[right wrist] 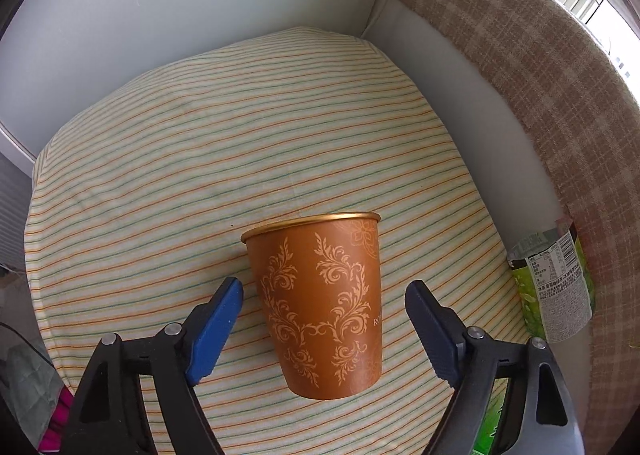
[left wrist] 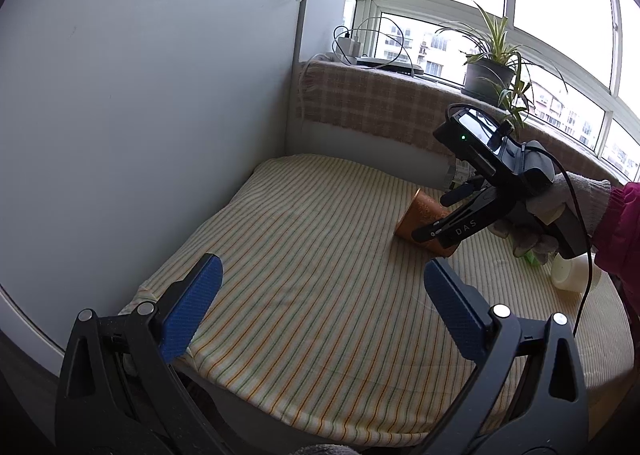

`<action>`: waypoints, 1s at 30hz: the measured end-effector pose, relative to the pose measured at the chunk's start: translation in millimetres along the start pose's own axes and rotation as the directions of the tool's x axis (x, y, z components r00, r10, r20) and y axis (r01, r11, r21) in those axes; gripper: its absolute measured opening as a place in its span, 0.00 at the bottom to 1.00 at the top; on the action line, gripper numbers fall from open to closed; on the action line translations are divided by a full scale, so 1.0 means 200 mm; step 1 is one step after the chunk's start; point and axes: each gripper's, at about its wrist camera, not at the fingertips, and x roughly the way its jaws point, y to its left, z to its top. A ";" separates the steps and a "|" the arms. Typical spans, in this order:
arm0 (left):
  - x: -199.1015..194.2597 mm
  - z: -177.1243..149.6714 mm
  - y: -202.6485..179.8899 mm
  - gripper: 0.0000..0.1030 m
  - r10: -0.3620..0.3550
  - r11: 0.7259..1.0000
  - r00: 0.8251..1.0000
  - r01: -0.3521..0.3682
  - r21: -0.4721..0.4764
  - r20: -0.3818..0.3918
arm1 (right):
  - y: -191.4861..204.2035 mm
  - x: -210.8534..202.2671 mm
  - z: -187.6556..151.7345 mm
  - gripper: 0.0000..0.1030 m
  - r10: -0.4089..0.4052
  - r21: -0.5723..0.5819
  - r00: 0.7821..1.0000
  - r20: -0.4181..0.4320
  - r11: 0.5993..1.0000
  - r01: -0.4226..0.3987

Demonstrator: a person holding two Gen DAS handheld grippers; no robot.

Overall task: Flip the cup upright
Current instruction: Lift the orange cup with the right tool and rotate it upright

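Note:
An orange paper cup (right wrist: 324, 307) with a gold leaf pattern lies on its side on the striped cloth, its rim pointing away from the right wrist camera. My right gripper (right wrist: 324, 319) is open, one blue pad on each side of the cup body, not touching it. In the left wrist view the cup (left wrist: 420, 217) lies mid-table with the right gripper (left wrist: 434, 215) straddling it from the right. My left gripper (left wrist: 320, 307) is open and empty, low over the near part of the table.
The striped table (left wrist: 304, 255) is bounded by a white wall panel (left wrist: 140, 95) on the left and a plaid-covered ledge (left wrist: 380, 103) behind. A green labelled bottle (right wrist: 556, 287) stands at the right. A white tape roll (left wrist: 572, 275) lies near the right hand.

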 end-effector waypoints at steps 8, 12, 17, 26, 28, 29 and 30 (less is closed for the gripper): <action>0.00 0.00 0.00 0.99 -0.001 1.000 1.000 0.001 0.000 -0.002 | 0.01 0.06 0.01 0.66 0.015 0.008 1.000 -0.023 1.000 -0.015; -0.01 0.00 -0.01 0.99 0.001 1.000 1.000 -0.001 0.003 -0.002 | -0.02 0.04 -0.02 0.65 0.032 0.040 0.999 -0.008 0.999 -0.032; -0.02 0.00 -0.02 0.99 -0.009 1.000 1.000 0.009 0.006 0.001 | -0.07 -0.05 -0.10 0.65 0.050 0.130 0.998 0.038 0.990 -0.055; -0.03 -0.01 -0.09 0.99 -0.053 0.998 0.999 0.053 0.028 0.001 | -0.18 -0.28 -0.47 0.65 0.058 0.513 0.976 0.208 0.843 -0.160; -0.02 -0.01 -0.12 0.99 -0.069 0.997 0.998 0.069 0.034 -0.006 | -0.16 -0.33 -0.58 0.65 0.061 0.578 0.968 0.245 0.792 -0.196; -0.02 -0.01 -0.13 0.99 -0.077 0.996 0.997 0.077 0.038 -0.010 | -0.16 -0.35 -0.65 0.65 0.067 0.611 0.963 0.262 0.761 -0.219; -0.01 -0.02 -0.15 0.99 -0.086 0.995 0.996 0.087 0.043 -0.014 | -0.14 -0.37 -0.72 0.65 0.076 0.644 0.956 0.282 0.724 -0.248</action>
